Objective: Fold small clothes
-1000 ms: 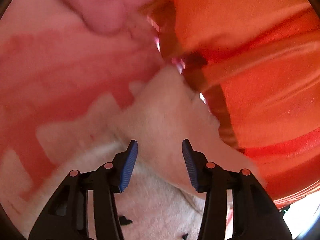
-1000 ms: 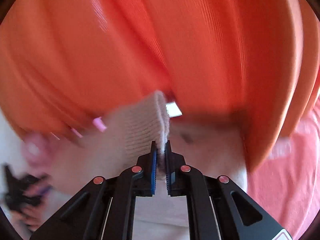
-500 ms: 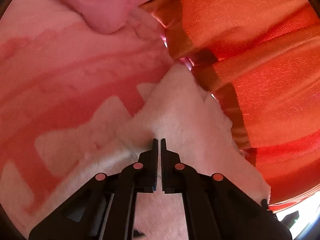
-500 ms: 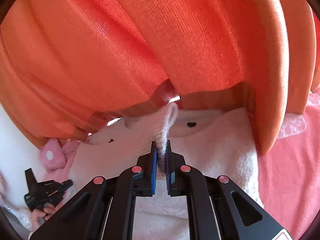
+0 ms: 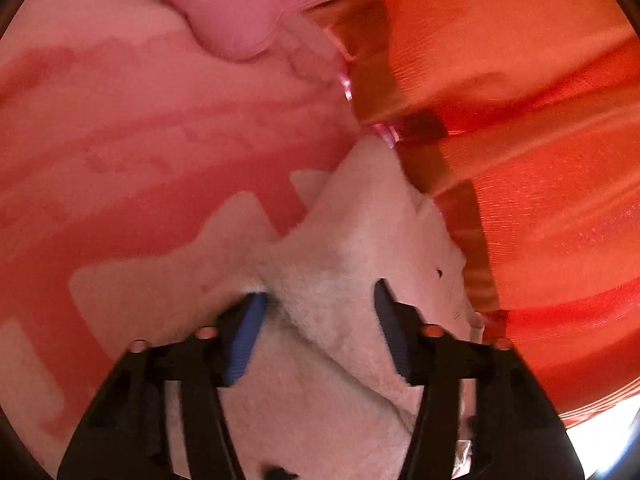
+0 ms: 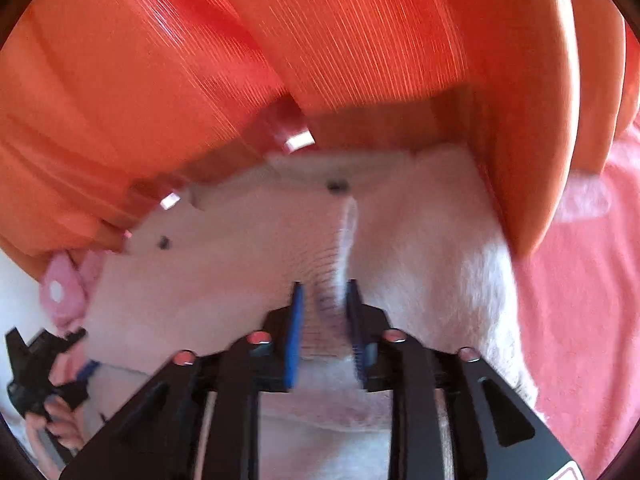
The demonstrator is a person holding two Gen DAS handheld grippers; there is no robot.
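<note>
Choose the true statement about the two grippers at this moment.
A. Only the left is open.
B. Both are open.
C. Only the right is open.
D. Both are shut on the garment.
B: the left gripper and right gripper both show parted pads over the garment.

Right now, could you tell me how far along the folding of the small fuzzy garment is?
Partly done: the cream fuzzy garment lies on the pink blanket with a flap folded across it. Both the left hand-held gripper and right hand-held gripper are open, the ribbed cuff between the right's fingers. Further folds appear to be left.
</note>
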